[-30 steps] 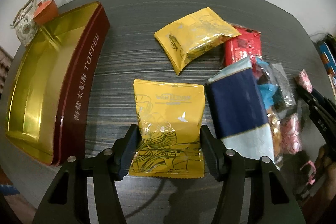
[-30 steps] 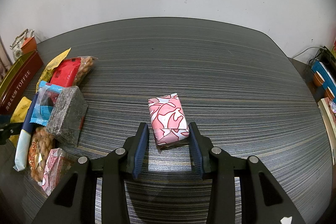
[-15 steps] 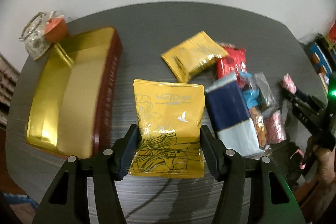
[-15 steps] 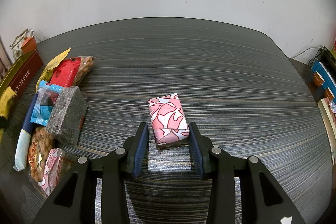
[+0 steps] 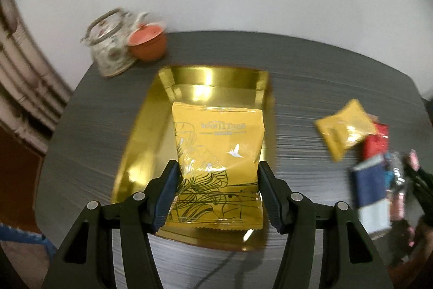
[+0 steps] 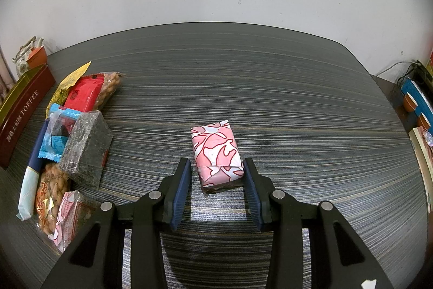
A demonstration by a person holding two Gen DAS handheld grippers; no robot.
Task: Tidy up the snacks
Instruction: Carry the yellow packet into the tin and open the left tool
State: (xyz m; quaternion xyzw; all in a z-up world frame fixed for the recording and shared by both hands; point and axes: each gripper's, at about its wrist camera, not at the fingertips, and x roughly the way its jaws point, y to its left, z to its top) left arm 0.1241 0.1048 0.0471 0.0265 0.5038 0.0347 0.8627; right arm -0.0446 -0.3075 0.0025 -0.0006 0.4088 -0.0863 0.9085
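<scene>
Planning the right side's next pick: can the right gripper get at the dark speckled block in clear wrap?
Probably yes. The dark speckled block lies on top of the snack pile with its near side bare, but the right gripper has the pink patterned packet between its fingers, and should clear that first.

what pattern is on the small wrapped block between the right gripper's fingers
Pink and white patches outlined in red on the wrapped block, clearest in the right wrist view.

My left gripper point(image 5: 217, 191): matte black frame, two angled fingers with triangular cut-outs, round silver screw heads at the joints. Pads point(image 5: 167, 194) dark blue, ribbed. My right gripper point(image 6: 217, 191): same black build, same silver screws, blue ribbed pads point(image 6: 181, 194). A small white scrap shows on its frame at the lower right.
</scene>
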